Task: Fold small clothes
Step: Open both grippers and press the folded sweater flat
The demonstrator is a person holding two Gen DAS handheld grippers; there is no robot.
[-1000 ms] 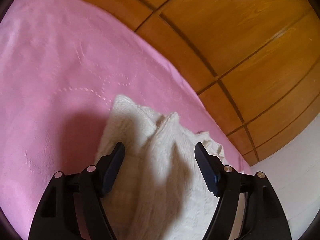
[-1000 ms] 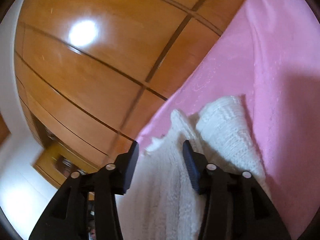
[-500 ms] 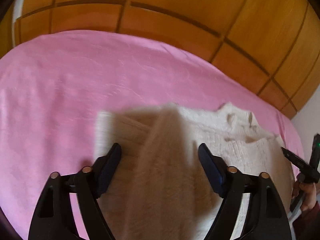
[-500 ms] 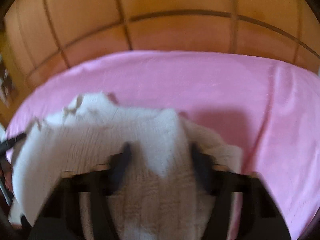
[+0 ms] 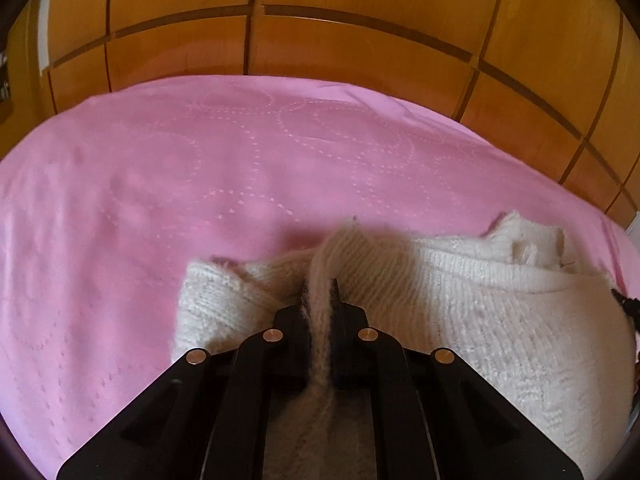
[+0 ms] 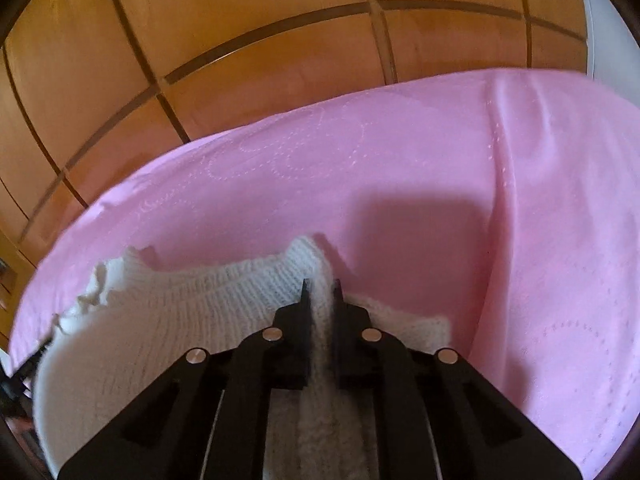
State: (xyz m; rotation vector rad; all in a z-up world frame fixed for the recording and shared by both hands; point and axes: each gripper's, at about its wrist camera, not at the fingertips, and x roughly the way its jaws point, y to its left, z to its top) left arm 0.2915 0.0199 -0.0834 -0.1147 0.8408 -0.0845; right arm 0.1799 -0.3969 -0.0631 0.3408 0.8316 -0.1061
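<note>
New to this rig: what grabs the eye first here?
The cream knitted sweater bunched low on the pink quilted bedspread. Both black tongs, left and right, have just closed, each pinching a fold of it. Behind stands an orange wooden panelled wardrobe.

A: Where does the small cream knitted sweater point(image 5: 500, 320) lie?

B: On the pink stitched bedspread point(image 5: 200, 184), at its near part. Behind the bedspread stands the orange wooden panelled wall point(image 5: 320, 40).

A: And the grippers?

B: The left gripper point(image 5: 319, 294) sits at the sweater's left end, a ridge of knit between its fingers. The right gripper point(image 6: 321, 294) sits at the right end, likewise. The scalloped edge point(image 6: 100, 280) lies left of it.
</note>
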